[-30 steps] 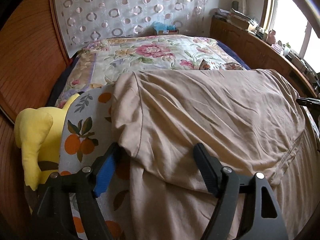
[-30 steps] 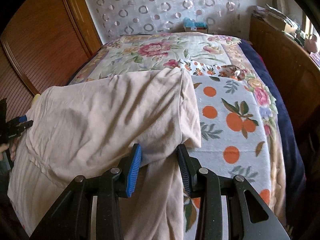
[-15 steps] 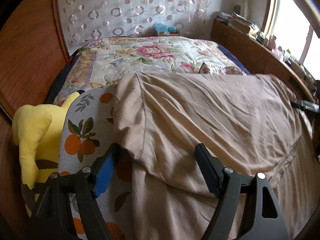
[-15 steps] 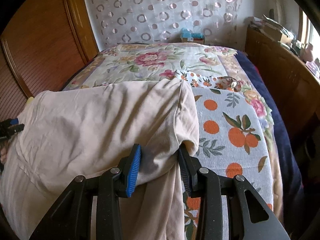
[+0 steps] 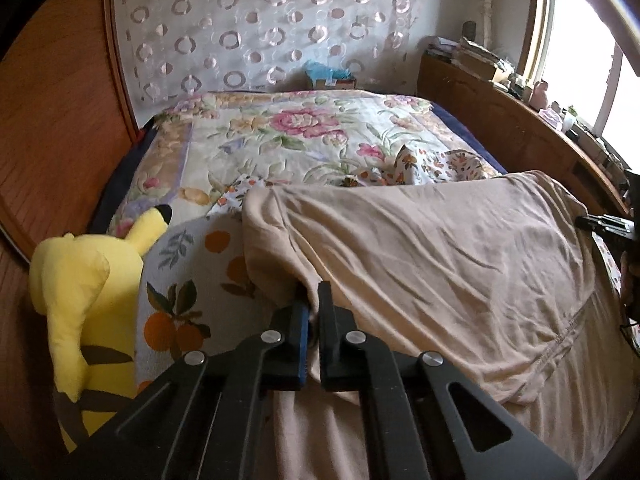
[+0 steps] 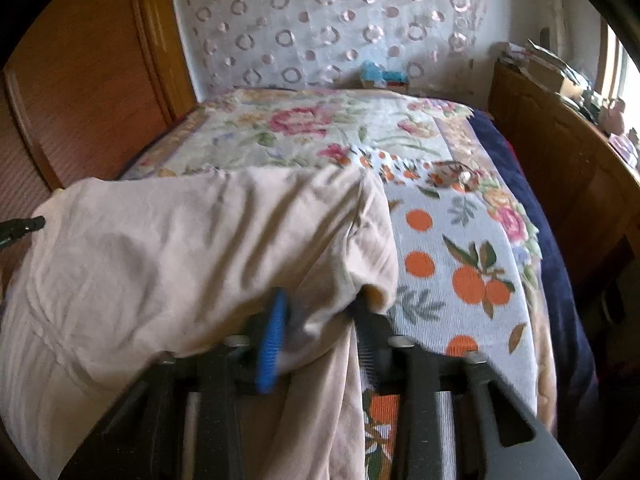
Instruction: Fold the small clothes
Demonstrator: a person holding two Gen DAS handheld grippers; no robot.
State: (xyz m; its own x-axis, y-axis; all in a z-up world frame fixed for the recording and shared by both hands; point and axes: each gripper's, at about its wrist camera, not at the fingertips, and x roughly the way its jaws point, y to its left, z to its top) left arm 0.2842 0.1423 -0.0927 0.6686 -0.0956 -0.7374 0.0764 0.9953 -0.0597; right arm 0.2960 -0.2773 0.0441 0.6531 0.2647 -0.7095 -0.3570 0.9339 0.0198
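While clamped together on the beige garment's (image 5: 420,248) fold with left gripper (image 5: 313,316), risks slippage at 3 o'clock, since right gripper (image 6: 318,324) straddles cloth, apart.

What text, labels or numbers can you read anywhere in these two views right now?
None can be read.
Books and papers on the wooden ledge by the window: too small and blurred.
Blue box at the head of the bed: no print can be made out.
Beige garment: no tag or print shows.
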